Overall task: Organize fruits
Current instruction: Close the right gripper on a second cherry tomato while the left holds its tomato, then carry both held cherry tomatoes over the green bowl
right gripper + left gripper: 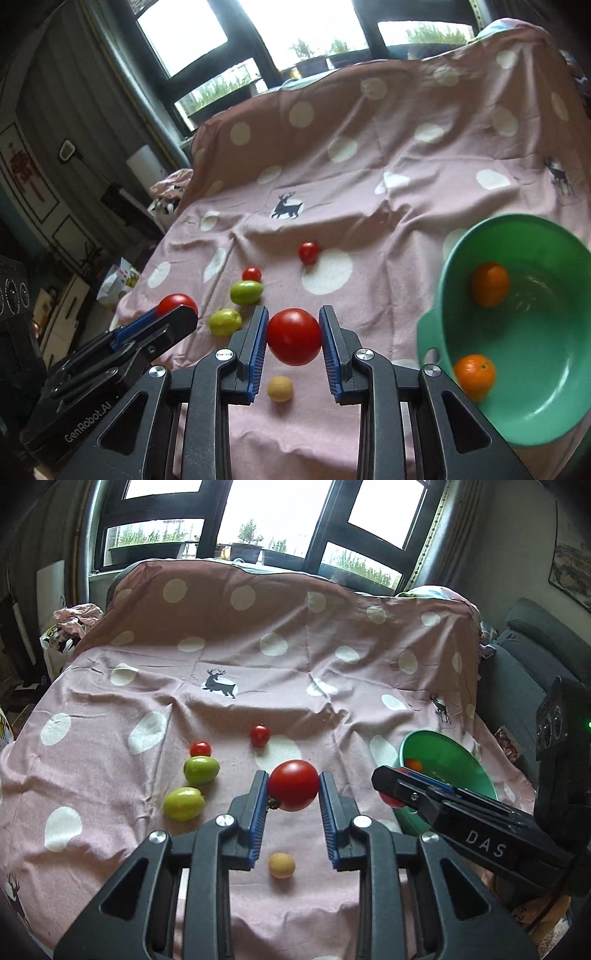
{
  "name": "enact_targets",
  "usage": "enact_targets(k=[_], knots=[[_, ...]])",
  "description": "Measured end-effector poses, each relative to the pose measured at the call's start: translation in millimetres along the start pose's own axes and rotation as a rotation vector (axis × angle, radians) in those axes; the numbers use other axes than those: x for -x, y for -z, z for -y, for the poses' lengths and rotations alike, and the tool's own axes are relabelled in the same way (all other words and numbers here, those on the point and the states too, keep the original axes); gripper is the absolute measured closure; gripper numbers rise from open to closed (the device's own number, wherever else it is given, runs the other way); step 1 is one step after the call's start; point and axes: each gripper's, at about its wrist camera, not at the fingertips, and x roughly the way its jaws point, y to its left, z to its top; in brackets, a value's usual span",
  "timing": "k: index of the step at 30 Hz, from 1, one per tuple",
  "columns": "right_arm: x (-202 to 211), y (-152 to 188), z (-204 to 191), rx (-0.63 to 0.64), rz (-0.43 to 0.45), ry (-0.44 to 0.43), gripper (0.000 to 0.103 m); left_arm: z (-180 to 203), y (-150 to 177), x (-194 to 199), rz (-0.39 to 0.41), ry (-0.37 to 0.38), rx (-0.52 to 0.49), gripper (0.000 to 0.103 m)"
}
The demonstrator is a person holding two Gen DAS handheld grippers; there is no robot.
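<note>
My left gripper (293, 780) is shut on a large red tomato (293, 792), lifted above the pink spotted cloth (221, 686). My right gripper (293, 314) is shut on a second large red tomato (293, 339), also off the cloth. In the right wrist view the left gripper (176, 314) shows side-on at the left with its tomato (177, 302). The green bowl (517, 413) at the right leans toward me with two oranges (490, 284) (474, 374) inside. On the cloth lie two small red tomatoes (260, 735) (200, 748), two green fruits (201, 770) (183, 803) and a small tan fruit (282, 865).
The cloth covers a raised back below dark-framed windows (280, 524). A grey sofa (532, 657) stands to the right and bags and clutter (74, 627) to the left. The bowl (443, 753) sits near the cloth's right edge, partly behind the right gripper (388, 782).
</note>
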Motion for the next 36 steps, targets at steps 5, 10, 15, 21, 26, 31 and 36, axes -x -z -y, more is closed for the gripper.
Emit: enact_targets(k=[5,10,15,21,26,31,36], knots=[[26.7,-9.6,34.5,-0.081,0.076,0.044,0.073,43.1,-6.2,-10.8,0.006,0.047,-0.056,0.076],[44.7,-12.8,74.3,-0.171,0.119,0.100,0.073,84.1,-8.2,-33.5,-0.031,0.104,-0.095,0.076],[54.7,-10.7,113.3,-0.264,0.119,0.151,0.073,119.9,-2.1,-61.2,-0.087,0.133,-0.150,0.076],[56.0,-5.5,147.9,-0.343,0.095,0.205,0.073,146.0,4.9,-95.1,-0.175,0.183,-0.171,0.076],[50.4,-2.0,164.3,-0.369,0.065,0.250,0.073,157.7,10.5,-113.3,-0.234,0.208,-0.174,0.076],[44.8,1.4,171.8,-0.384,0.039,0.276,0.073,164.7,16.7,-125.4,-0.281,0.220,-0.179,0.076],[40.1,3.5,176.0,-0.391,0.023,0.281,0.073,167.5,19.7,-131.5,-0.307,0.222,-0.185,0.076]])
